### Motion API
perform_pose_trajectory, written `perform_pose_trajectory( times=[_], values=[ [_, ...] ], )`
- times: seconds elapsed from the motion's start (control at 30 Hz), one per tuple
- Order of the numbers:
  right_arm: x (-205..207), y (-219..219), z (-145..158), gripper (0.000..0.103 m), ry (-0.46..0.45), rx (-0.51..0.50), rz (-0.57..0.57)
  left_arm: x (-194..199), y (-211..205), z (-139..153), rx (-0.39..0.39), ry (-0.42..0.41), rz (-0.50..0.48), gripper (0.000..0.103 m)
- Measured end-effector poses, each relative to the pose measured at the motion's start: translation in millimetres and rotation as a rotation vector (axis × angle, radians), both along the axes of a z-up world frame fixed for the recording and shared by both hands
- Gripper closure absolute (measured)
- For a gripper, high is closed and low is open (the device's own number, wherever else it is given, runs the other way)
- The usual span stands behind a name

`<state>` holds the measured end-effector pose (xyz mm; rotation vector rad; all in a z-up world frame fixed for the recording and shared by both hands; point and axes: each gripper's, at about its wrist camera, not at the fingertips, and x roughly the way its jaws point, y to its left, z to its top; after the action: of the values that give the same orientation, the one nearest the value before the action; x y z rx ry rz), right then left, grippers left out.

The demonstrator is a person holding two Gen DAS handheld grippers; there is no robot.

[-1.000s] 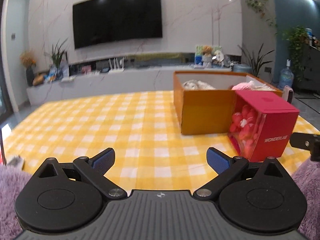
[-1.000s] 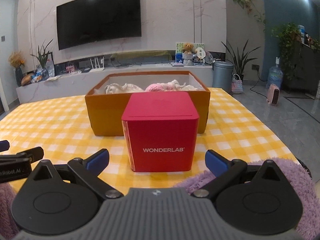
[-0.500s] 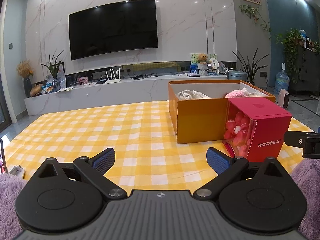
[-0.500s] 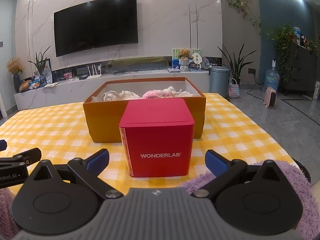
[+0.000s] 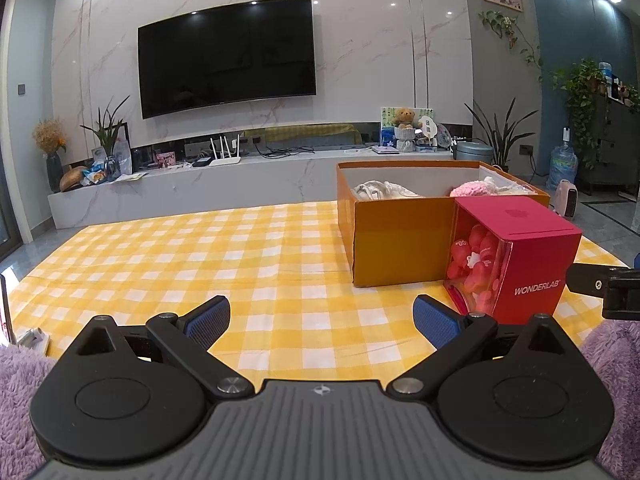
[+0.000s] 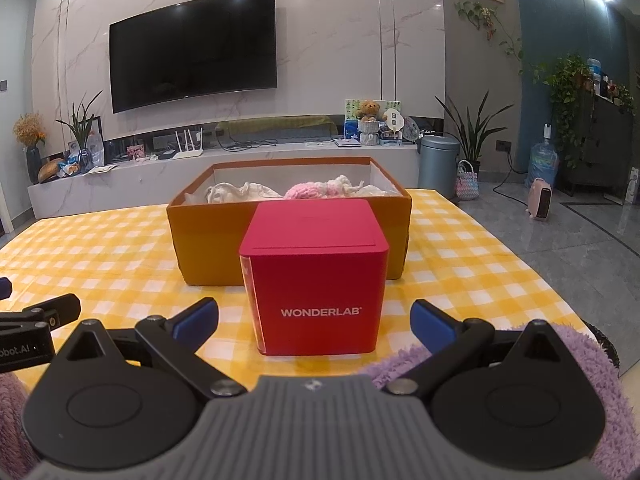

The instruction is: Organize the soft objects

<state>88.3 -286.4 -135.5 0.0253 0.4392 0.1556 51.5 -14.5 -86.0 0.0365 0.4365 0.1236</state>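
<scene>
An orange cardboard box (image 5: pixel 396 240) (image 6: pixel 208 240) stands on the yellow checked tablecloth and holds a white soft item (image 6: pixel 236 192) and a pink fluffy item (image 6: pixel 308 190). A red WONDERLAB cube box (image 6: pixel 316 276) (image 5: pixel 520 256) stands in front of it, with pink pieces behind its clear side. My left gripper (image 5: pixel 322 318) is open and empty above the cloth, left of the boxes. My right gripper (image 6: pixel 314 320) is open, its fingers either side of the red cube and short of it. Purple fluffy fabric (image 6: pixel 576 356) (image 5: pixel 616 344) lies at the near edge under both grippers.
The left gripper's tip (image 6: pixel 44 312) shows at the left of the right wrist view. The right gripper's tip (image 5: pixel 600 284) shows at the right of the left wrist view. A small item (image 5: pixel 30 336) lies at the cloth's left edge. The table's right edge (image 6: pixel 560 292) drops to the floor.
Both views have tilted upward slightly, showing more of the wall. The grippers stay open and the boxes have not moved.
</scene>
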Motion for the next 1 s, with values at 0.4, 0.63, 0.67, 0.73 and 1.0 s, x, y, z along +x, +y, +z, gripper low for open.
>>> perform_pose_trajectory(
  times=[0.4,0.63,0.67,0.73,1.0],
  values=[
    [0.0,0.0,-0.4,0.003,0.002,-0.001,0.000,-0.5,-1.1,-0.8,0.006,0.004,-0.004,0.000],
    [0.4,0.1,-0.9,0.003,0.004,0.000,0.000,-0.3,-0.7,-0.6,0.005,0.003,-0.003,0.000],
    [0.3,0.0,-0.9,0.003,0.003,0.000,0.000,-0.3,-0.8,-0.5,0.005,0.004,-0.003,0.000],
    [0.4,-0.1,-0.8,0.003,0.003,0.001,0.000,-0.4,-0.7,-0.6,0.006,0.004,-0.003,0.000],
    [0.0,0.2,-1.8,0.003,0.005,-0.005,0.001,0.0,-0.5,-0.9,-0.001,0.004,0.002,0.000]
  ],
)
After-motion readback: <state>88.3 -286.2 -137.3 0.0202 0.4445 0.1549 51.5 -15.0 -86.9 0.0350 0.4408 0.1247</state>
